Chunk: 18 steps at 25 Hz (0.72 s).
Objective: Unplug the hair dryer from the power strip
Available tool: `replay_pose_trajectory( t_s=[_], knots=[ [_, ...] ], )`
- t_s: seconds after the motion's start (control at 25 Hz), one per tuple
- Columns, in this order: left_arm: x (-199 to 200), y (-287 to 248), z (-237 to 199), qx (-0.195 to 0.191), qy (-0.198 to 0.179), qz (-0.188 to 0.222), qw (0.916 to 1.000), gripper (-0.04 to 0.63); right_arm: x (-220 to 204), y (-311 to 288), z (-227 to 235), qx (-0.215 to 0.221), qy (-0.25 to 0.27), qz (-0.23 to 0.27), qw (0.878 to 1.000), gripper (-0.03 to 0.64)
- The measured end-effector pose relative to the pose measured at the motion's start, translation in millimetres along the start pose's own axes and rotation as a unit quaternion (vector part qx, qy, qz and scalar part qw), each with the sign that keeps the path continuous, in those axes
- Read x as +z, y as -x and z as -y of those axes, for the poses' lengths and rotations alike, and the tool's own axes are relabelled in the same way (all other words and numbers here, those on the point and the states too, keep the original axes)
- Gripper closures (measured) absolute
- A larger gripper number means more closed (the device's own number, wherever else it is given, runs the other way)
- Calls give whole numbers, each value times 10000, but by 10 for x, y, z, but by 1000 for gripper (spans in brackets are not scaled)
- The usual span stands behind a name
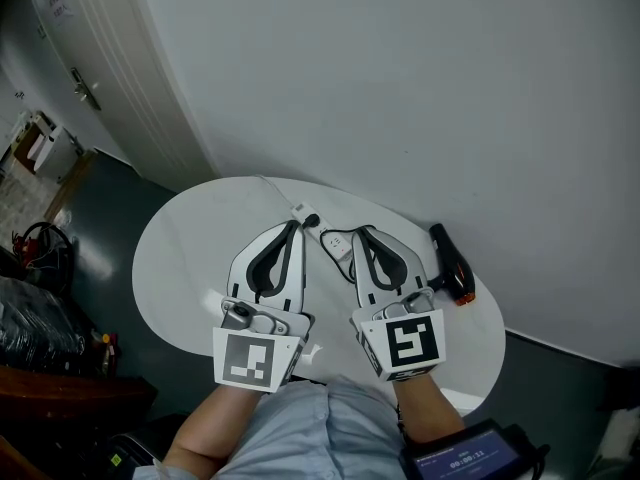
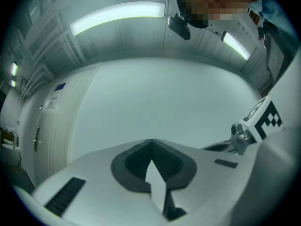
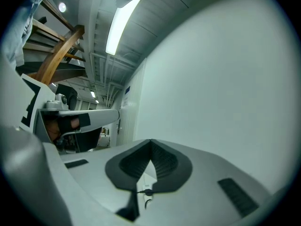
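Note:
A black hair dryer [image 1: 452,265] with an orange end lies on the white oval table [image 1: 180,258], at its right edge. The white power strip [image 1: 336,244] lies mid-table between my two grippers, with a black plug [image 1: 311,220] at its far end and a dark cord curling over it. Both grippers hover above the table, side by side and apart from the strip. The left gripper [image 1: 297,225] [image 2: 151,140] is shut on nothing. The right gripper [image 1: 362,230] [image 3: 150,141] is shut and empty too. Below its jaws in the right gripper view, the power strip [image 3: 149,179] and a bit of black cord [image 3: 146,191] show.
A plain white wall [image 1: 420,88] rises just behind the table. A door [image 1: 90,78] and clutter stand at the far left over a dark floor [image 1: 100,208]. In each gripper view the other gripper shows at the side: the right gripper [image 2: 256,126], the left gripper [image 3: 70,119].

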<state>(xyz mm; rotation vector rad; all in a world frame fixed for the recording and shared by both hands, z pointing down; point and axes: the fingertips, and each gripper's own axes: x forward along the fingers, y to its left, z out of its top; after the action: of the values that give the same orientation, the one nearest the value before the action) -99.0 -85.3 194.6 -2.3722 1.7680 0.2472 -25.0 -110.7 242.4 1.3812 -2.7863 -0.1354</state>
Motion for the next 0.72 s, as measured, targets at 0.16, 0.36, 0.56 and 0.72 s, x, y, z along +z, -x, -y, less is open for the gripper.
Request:
replay_pose_trajectory(
  t_s=[0.16,0.36,0.56,0.72],
  knots=[
    [17,-6,-50,-25,17,31,10000,597,44,-25,-39,-30,144,24,9999,617],
    [13,4,-94,-42,34,52,10000,597,76,-49,-85,-32,157,65,9999,617],
    [8,18,-123,-50,47,39,10000,597,81,-62,-119,-46,161,49,9998,617],
    [8,36,-139,-43,58,45,10000,597,91,-56,-142,-47,194,65,9998,617]
  ],
)
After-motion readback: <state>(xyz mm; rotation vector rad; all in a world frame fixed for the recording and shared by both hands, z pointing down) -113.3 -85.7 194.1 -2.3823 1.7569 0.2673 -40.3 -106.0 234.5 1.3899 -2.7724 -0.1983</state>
